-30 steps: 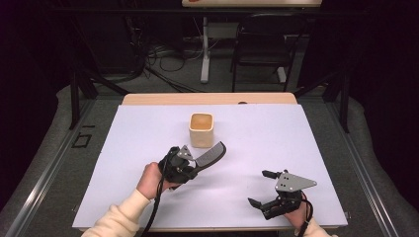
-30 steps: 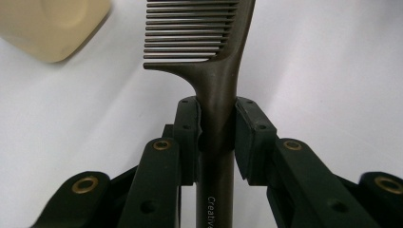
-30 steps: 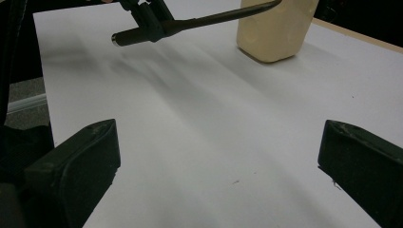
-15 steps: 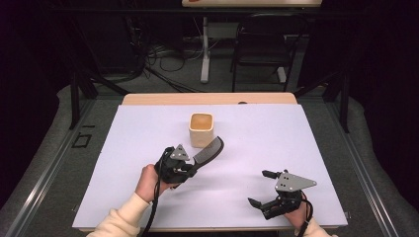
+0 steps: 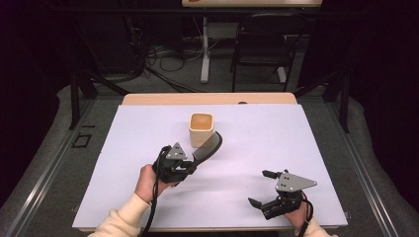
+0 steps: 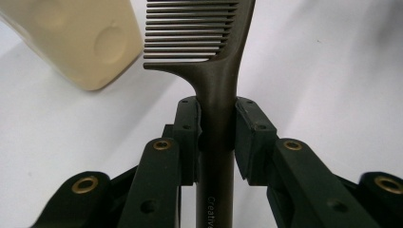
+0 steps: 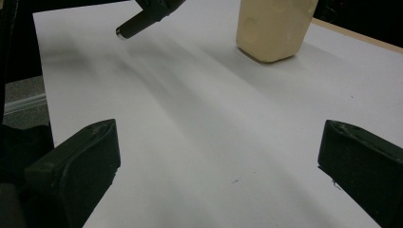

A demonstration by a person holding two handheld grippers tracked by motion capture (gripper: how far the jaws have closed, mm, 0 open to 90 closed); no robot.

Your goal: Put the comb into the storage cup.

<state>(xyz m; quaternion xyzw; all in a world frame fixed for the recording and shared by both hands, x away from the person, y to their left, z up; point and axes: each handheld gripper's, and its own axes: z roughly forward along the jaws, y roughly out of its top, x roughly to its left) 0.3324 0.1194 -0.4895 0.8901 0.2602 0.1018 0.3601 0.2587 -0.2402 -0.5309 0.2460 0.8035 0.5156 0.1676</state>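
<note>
Left tongs [image 5: 195, 159] gripping comb [image 5: 210, 146] by handle, lifting it off surface [image 5: 276, 133], teeth end nearing cup [image 5: 201, 129]. Right tongs [image 5: 262, 190] resting wide, holding nothing. Pickup done; dropping comb into cup likely remaining.

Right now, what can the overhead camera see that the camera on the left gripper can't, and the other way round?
The high view alone takes in the right gripper, open and resting low on the white table, plus the cup's open top. The left gripper view alone shows the pads clamping the comb's handle and its separate teeth. Both show comb and cup close together.
</note>
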